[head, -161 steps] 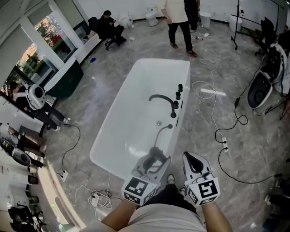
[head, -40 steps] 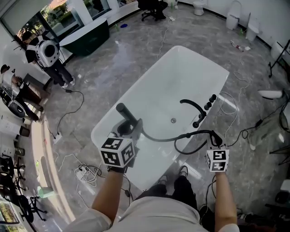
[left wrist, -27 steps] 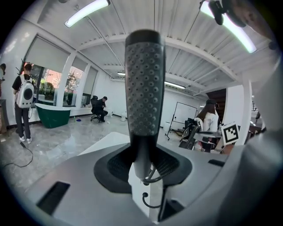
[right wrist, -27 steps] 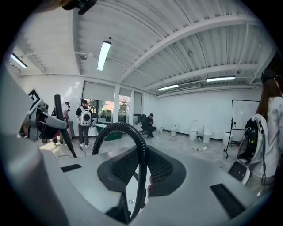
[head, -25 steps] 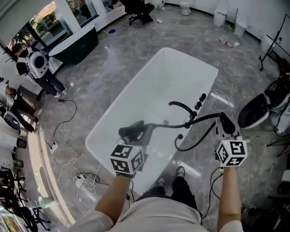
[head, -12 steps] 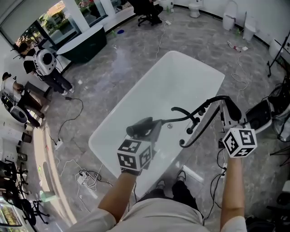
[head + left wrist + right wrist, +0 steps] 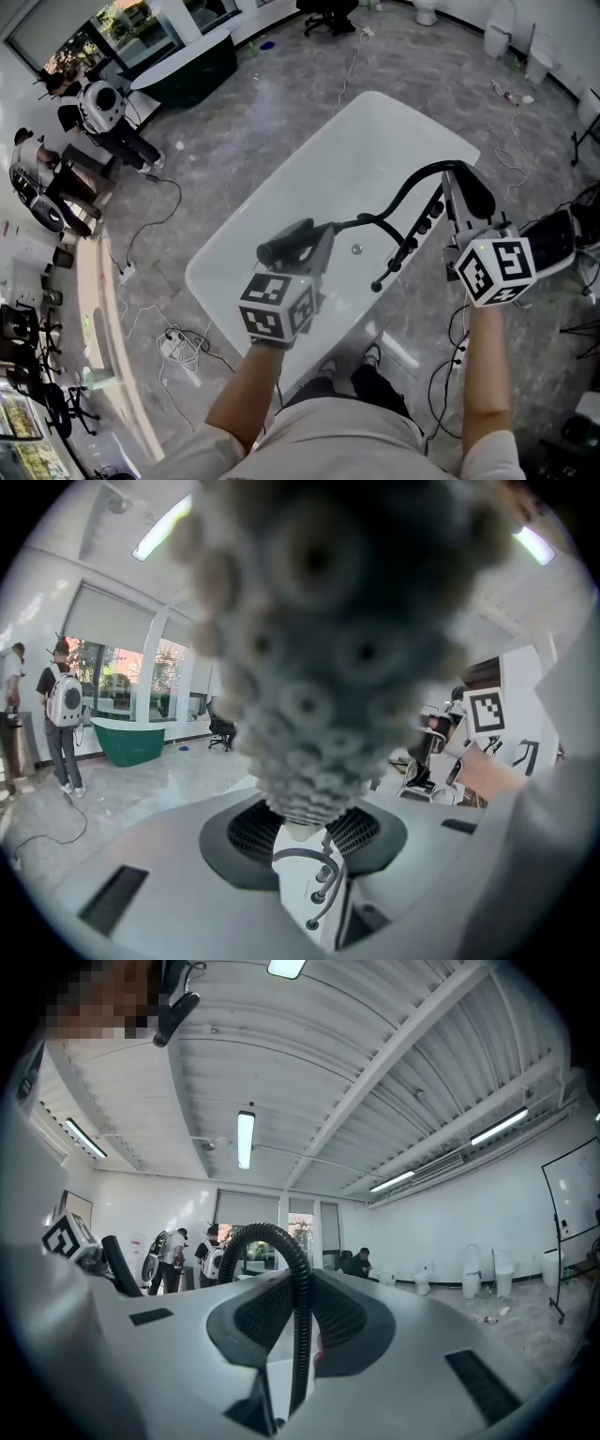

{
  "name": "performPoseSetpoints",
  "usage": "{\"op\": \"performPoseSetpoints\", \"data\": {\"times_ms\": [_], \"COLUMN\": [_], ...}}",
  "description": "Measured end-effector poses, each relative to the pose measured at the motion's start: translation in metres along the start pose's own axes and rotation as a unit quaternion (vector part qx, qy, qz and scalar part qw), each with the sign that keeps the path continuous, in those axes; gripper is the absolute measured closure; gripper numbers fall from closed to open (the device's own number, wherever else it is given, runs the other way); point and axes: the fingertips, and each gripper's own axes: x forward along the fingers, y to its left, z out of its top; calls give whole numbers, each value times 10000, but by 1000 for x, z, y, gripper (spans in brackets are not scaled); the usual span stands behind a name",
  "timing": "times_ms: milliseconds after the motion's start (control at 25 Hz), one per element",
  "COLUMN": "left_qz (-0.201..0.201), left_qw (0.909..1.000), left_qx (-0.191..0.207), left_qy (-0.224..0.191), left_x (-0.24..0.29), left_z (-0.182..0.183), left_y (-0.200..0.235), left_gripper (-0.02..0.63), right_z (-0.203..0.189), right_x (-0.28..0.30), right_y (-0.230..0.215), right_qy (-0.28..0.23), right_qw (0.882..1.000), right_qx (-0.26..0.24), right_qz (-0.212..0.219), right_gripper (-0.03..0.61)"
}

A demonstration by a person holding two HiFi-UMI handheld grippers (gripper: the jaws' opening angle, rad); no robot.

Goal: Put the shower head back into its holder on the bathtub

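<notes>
Both pairs of jaws are closed on something. The left gripper is clamped on the dark handheld shower head, whose nubbed spray face fills that gripper's view. The right gripper is pinched on the black corrugated hose, which is held in an arch. The head is held over the white freestanding bathtub, apart from the black fittings on the right-hand rim, where the holder cannot be singled out. Trouble is likeliest from the hose: its loop could be caught on the curved black spout, and the head twisted out of line when lowered.
</notes>
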Motion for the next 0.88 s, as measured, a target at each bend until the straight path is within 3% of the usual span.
{"op": "performPoseSetpoints", "data": {"times_ms": [200,360,520,720,880], "left_qz": [236,321,367,469,552], "left_qw": [9995,9991,9991,9985,9979], "left_qx": [-140,-198,-146,-43,-58], "left_qy": [153,174,160,292,348], "left_x": [-1,8,20,20,12], "left_z": [-18,-25,-23,-29,-39], "left_y": [10,7,-7,-11,3], "left_gripper": [482,482,482,482,482], "right_z": [-30,-28,-14,-43,-65], "right_x": [-19,-30,-28,-26,-24], "right_y": [9,2,-2,13,20], "right_qy": [461,462,98,231,280], "right_qw": [9986,9927,9844,9886,9948], "right_qx": [-210,-1111,-1756,-1420,-893], "right_qz": [120,23,73,436,405], "right_gripper": [511,511,511,511,510]}}
